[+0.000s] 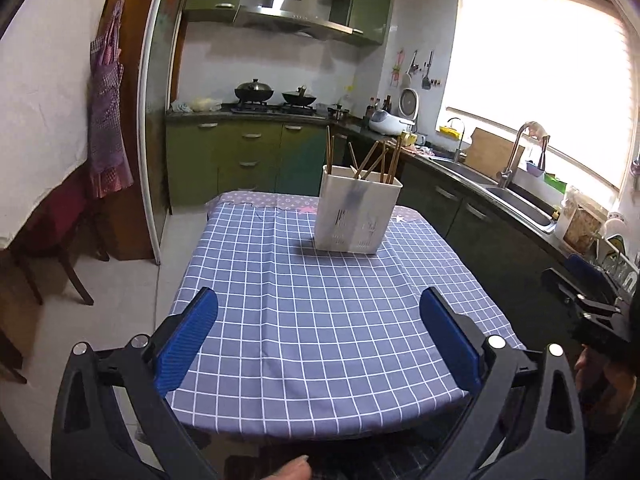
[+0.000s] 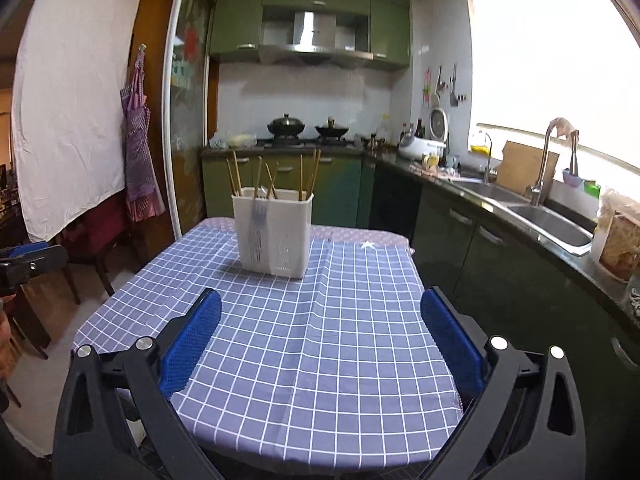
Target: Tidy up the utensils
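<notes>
Standing wide apart, the jaws of the left gripper (image 1: 319,338) hold nothing; only the blue checked cloth (image 1: 320,320) covering the surface shows between the two blue pads. Ahead of these jaws and a little toward the right one, well apart from them, a white utensil holder (image 1: 357,213) stands upright on the cloth near the far end of the surface. Wooden chopsticks (image 1: 374,160) lean out of its top at several angles, and a dark handled utensil shows faintly through its near wall, too dim to name. A fingertip (image 1: 294,470) shows at the bottom edge of the left wrist view.

The jaws of the right gripper (image 2: 321,338) are likewise released and empty, with bare checked cloth between them. From this gripper the utensil holder (image 2: 273,232) sits ahead and toward the left jaw, again well clear of both pads. In the left wrist view the right gripper appears at the right edge, off the side of the surface.

Beyond the far end of the surface stand green cabinets (image 1: 240,160) with a stove, and a sink (image 2: 548,220) lies along the counter out past the right jaws.
</notes>
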`<state>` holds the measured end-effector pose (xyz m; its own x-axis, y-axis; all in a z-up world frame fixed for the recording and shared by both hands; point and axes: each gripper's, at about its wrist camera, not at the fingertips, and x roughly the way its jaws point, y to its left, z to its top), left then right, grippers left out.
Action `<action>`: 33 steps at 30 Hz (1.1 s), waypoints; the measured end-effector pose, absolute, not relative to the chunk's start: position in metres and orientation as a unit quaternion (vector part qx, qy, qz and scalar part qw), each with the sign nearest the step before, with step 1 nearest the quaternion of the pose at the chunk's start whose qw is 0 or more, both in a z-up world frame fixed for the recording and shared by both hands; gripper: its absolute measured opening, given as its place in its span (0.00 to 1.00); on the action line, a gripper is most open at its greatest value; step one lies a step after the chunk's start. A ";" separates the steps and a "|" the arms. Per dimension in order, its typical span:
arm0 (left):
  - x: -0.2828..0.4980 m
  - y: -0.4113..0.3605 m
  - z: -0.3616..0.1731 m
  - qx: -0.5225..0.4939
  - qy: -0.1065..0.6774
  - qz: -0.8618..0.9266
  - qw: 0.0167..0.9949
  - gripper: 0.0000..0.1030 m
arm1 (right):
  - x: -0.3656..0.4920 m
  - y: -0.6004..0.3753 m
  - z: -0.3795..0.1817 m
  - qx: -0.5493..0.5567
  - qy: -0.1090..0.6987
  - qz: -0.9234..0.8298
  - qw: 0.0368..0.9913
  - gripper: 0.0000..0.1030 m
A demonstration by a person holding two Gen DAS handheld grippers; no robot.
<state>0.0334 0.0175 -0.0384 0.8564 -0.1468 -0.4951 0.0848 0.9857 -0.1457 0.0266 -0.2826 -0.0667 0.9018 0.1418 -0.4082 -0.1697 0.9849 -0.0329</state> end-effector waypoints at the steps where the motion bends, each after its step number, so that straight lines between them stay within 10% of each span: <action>1: 0.031 0.016 -0.037 -0.055 0.259 -0.058 0.963 0.93 | 0.021 -0.283 -0.063 -0.030 0.202 0.084 0.975 0.95; 33: 0.027 0.012 -0.039 -0.040 0.263 -0.048 0.963 0.93 | 0.002 -0.281 -0.042 -0.014 0.191 0.113 0.975 0.95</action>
<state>0.0269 0.0117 -0.0393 0.8574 -0.1124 -0.5023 0.0708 0.9923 -0.1011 0.0017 -0.2810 -0.0415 0.9018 0.2144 -0.3752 -0.2253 0.9742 0.0151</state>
